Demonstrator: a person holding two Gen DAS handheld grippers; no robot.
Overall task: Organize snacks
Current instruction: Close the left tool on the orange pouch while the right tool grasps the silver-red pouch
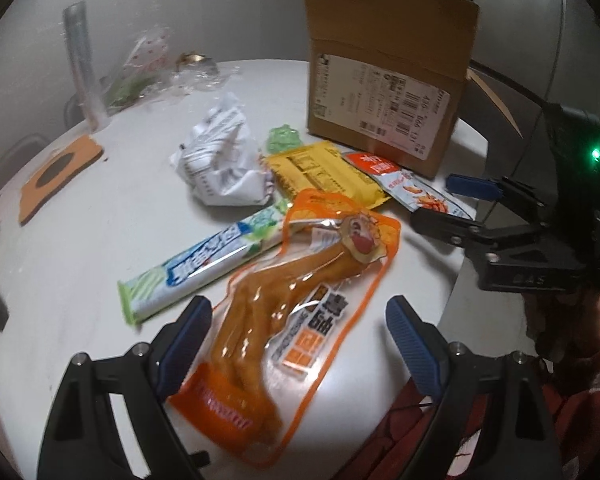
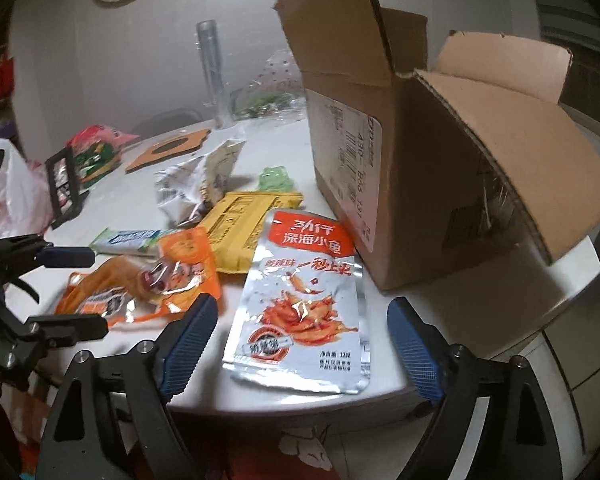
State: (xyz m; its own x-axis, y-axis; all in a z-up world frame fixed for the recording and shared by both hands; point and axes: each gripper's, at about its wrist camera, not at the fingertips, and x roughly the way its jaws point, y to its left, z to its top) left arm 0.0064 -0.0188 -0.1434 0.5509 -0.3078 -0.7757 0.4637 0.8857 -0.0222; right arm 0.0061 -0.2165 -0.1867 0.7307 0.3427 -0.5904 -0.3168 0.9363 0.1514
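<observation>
The left gripper (image 1: 298, 344) hangs over the near edge of the white surface (image 1: 100, 240) with its jaws wide apart and nothing pressed between them. The orange pouch (image 1: 296, 304) lies flat on the surface between and just beyond the blue pads (image 1: 184, 340), its near end reaching in between them; neither pad touches it, as far as can be told. Its far end overlaps the green-and-blue stick pack (image 1: 204, 260), which lies slantwise to the left.

The right gripper (image 2: 302, 344) also stands with jaws apart, holding nothing. The silver fish packet (image 2: 300, 304) lies flat on the surface between its pads (image 2: 192, 340), clear of both, with its top edge close to the cardboard box (image 2: 400, 160). The box stands upright with its flaps open at the surface's right side.

Behind the packet lies a yellow packet (image 2: 244, 228), partly under it, and beyond that a crumpled white wrapper (image 2: 196, 184) and a small green sweet (image 2: 276, 178). The orange pouch is to the silver packet's left, just apart.
</observation>
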